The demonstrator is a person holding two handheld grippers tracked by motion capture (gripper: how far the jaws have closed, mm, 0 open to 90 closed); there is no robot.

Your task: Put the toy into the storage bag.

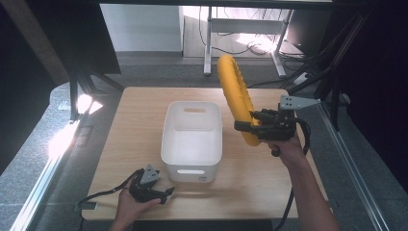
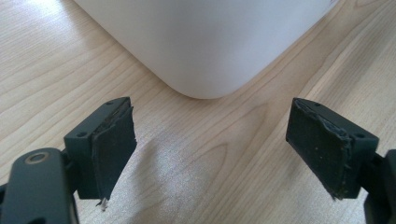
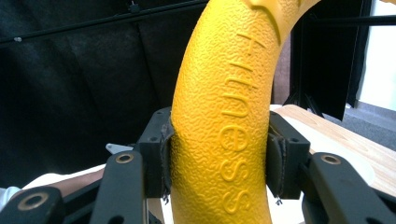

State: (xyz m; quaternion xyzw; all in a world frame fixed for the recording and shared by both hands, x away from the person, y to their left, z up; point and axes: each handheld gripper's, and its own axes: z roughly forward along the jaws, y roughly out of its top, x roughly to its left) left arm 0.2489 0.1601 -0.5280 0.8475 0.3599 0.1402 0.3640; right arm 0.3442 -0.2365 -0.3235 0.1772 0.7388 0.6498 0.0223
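You sit at a wooden tabletop [image 1: 120, 144] with a white bin [image 1: 192, 139] near its middle, its long sides running toward twelve o'clock.

Your right gripper [image 1: 248, 127] is raised above the tabletop at about three o'clock from the bin. Its jaws are clamped on a yellow ring [image 1: 235, 94], pinching the lower part of the tube from both sides. The ring stands upright on edge and rises from the jaws toward twelve o'clock, well above the bin's rim. In the right gripper view the ring [image 3: 224, 116] runs up between the two black pads, which press into its pebbled surface; raised letters along the tube read "Fitness".

Your left gripper [image 1: 161, 195] rests low on the tabletop at about seven o'clock from the bin, just beside its near left corner. Its jaws stand wide apart with nothing between them. In the left gripper view the bin's rounded corner [image 2: 205, 51] sits just ahead of the open jaws, at twelve o'clock, apart from both pads.
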